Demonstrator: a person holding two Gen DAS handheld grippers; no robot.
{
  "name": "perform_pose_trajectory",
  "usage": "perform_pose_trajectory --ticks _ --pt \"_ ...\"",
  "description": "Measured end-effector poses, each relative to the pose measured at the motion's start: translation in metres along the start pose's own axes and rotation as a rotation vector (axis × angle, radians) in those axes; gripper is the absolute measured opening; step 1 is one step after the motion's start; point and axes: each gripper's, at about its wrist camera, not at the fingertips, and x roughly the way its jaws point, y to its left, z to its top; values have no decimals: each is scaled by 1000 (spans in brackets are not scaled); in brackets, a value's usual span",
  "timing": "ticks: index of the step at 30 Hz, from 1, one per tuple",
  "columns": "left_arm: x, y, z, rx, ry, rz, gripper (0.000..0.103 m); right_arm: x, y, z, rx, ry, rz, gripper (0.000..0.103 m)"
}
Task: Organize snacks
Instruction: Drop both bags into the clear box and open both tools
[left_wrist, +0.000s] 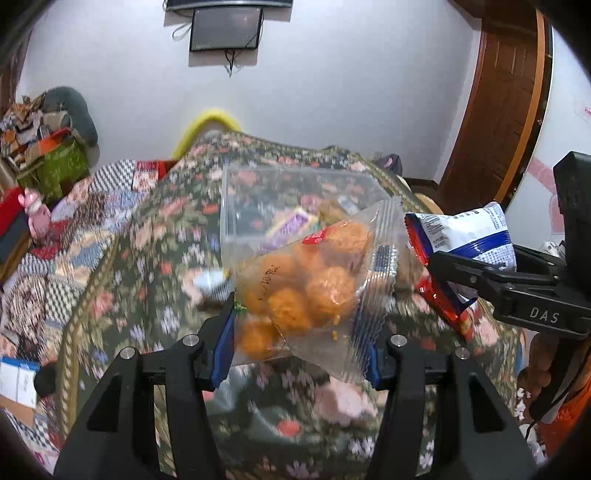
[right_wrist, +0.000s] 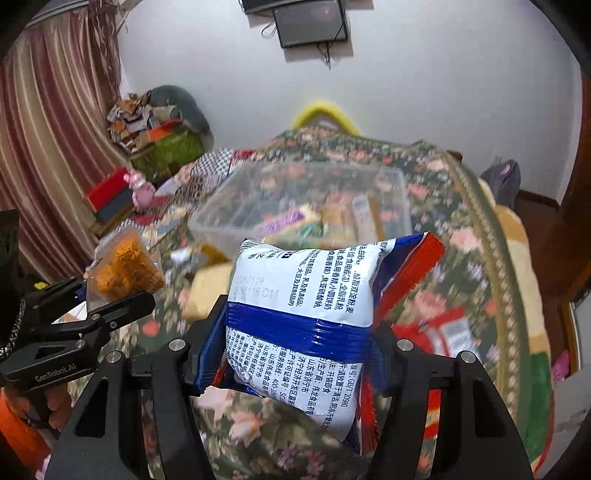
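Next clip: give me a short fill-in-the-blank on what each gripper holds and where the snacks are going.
1. The left gripper is shut on a clear bag of ____ snack balls.
2. The right gripper is shut on a white packet with a ____ band.
3. Beyond both stands a clear plastic ____ that already holds snacks.
4. It rests on a ____-patterned blanket.

Missing words: orange; blue; bin; floral

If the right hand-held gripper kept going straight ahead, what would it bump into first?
Probably the clear plastic storage box on the flowery cloth; depth is hard to judge. The white-and-blue snack packet it holds would arrive first.
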Motion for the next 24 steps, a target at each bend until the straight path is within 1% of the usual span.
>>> perform_pose_trajectory --ticks 6,10,17,24 --pt "5 -3 33 22 -48 10 55 5 -3 27 -9 -46 -24 60" --pt "18 -4 48 25 -58 12 55 14 -5 45 -22 -67 -34 60" --pt "53 4 73 15 -43 16 55 39 -13 65 -32 -65 -50 60" --pt "99 14 93 9 6 21 55 80 -25 78 -17 -18 -47 60"
